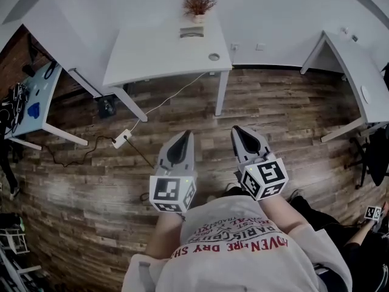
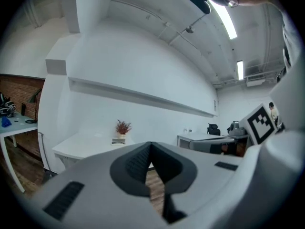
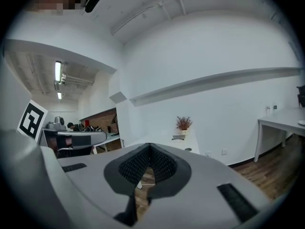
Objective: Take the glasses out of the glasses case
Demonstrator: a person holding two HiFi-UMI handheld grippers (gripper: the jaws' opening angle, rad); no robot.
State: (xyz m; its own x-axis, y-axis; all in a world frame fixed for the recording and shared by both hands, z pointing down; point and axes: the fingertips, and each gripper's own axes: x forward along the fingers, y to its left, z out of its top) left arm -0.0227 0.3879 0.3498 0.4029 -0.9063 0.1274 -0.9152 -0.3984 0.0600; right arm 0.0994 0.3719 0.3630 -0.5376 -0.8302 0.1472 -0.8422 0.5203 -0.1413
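Both grippers are held level at waist height over the wooden floor, side by side and pointing at a white table [image 1: 152,53]. My left gripper [image 1: 182,139] is shut with nothing between its pads; its tips meet in the left gripper view [image 2: 150,148]. My right gripper [image 1: 238,132] is likewise shut and empty [image 3: 149,149]. At the far edge of the table stands a small potted plant [image 1: 198,3], with a flat grey object [image 1: 191,33] in front of it. I cannot tell whether that object is the glasses case. No glasses are visible.
A small round thing [image 1: 214,57] lies on the table's near right corner. A white cable and power strip [image 1: 121,139] lie on the floor in front of the table. Another white desk [image 1: 355,78] stands at right and a cluttered one [image 1: 36,99] at left.
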